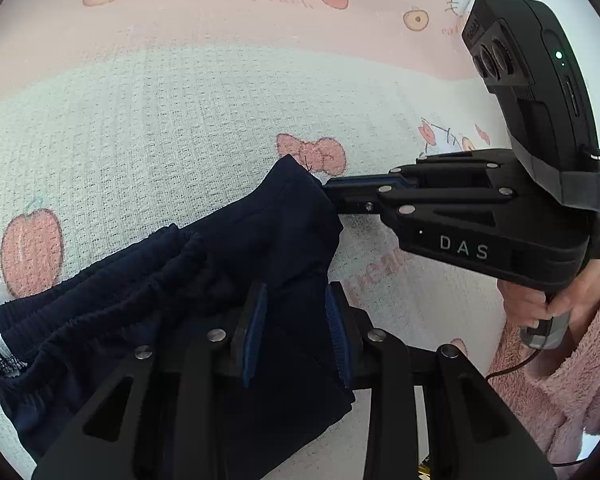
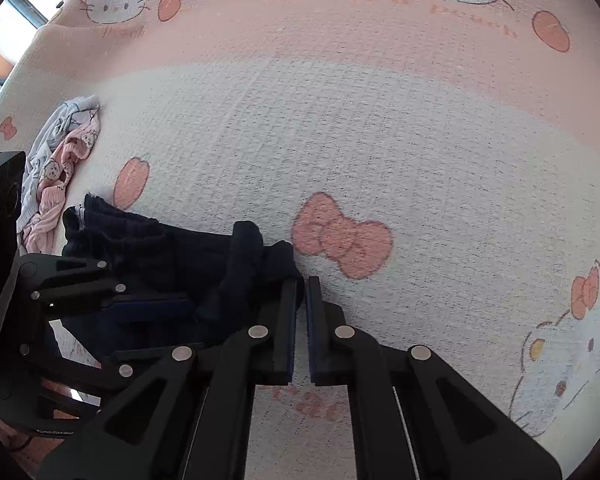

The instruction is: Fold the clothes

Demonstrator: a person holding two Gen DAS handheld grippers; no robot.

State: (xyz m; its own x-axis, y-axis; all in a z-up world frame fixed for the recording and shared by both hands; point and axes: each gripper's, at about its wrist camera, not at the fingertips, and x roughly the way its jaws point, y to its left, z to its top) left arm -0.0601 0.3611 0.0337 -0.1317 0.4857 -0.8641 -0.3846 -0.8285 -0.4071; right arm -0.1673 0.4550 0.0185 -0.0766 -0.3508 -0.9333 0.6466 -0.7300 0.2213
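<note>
A dark navy garment with an elastic waistband lies bunched on a cartoon-cat blanket. My left gripper is open, its blue-padded fingers straddling a fold of the navy cloth. My right gripper comes in from the right and pinches the garment's far corner. In the right wrist view the right gripper is nearly shut on a thin edge of the navy garment, and the left gripper lies over the cloth at the left.
A pile of pale blue and pink printed clothes lies at the blanket's left edge. The blanket spreads wide beyond and to the right. A hand in a pink fleece sleeve holds the right gripper's handle.
</note>
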